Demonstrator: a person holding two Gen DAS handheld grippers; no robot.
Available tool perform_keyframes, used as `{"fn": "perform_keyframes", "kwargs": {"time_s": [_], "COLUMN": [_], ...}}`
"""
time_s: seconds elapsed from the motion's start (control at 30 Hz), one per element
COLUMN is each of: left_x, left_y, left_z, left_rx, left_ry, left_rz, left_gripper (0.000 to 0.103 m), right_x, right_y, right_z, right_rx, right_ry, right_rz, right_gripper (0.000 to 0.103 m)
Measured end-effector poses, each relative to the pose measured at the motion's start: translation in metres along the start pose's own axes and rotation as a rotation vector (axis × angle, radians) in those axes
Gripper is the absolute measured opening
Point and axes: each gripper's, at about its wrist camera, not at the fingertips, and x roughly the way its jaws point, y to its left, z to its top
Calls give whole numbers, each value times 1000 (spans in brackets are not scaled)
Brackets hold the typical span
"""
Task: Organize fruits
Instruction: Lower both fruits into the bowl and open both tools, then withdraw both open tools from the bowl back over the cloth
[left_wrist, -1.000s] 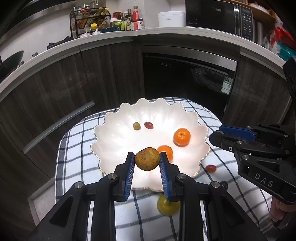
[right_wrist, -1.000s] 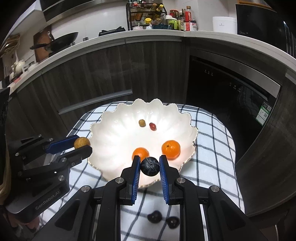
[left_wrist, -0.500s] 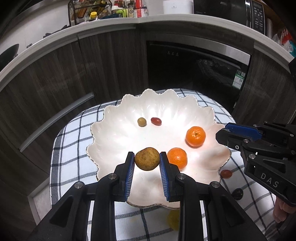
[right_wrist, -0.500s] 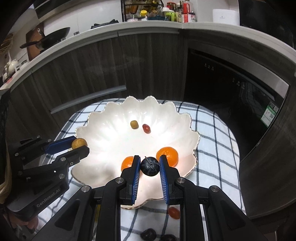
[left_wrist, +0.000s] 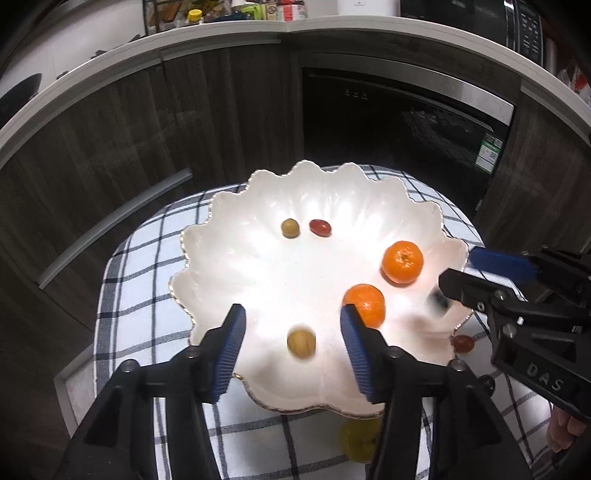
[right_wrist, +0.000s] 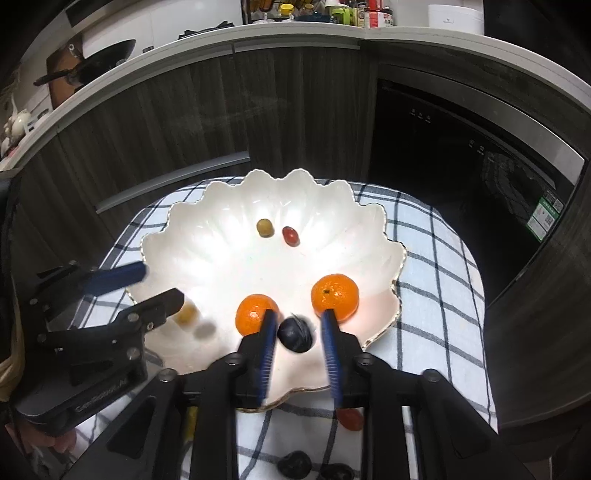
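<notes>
Hovering over the white scalloped plate (left_wrist: 221, 229), the left hand-held gripper (left_wrist: 291, 345) had just been opening; its jaws stood spread, and the tan round fruit (left_wrist: 301, 343) lay blurred between them, touching neither pad. The right hand-held gripper (right_wrist: 298, 341) had likewise just opened, the dark plum (right_wrist: 294, 335) loose between its pads, beside two oranges (right_wrist: 334, 296) on the plate.
</notes>
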Motion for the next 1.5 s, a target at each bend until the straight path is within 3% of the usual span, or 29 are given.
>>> {"fn": "perform_keyframes", "kwargs": {"time_s": [0.1,0.23,0.57,1.5], "left_x": [-2,-9,-36,-93], "left_y": [3,4,-2,-34], "left_z": [1,2,5,-20], "left_rx": [-4,-4,-13,6], "left_ry": [-1,-20,-67,-117], "left_rz": [17,36,40,47], "left_gripper": [62,74,86,88], "right_x": [-4,-12,-36,-98], "right_y": [-3,-8,-13,-27], "right_z": [0,2,2,-29], "right_rx": [13,36,46,80], "right_ry": [-21,-47,-93,-166], "right_rz": [-30,-61,-68,-86], "right_gripper": [62,74,75,75]}}
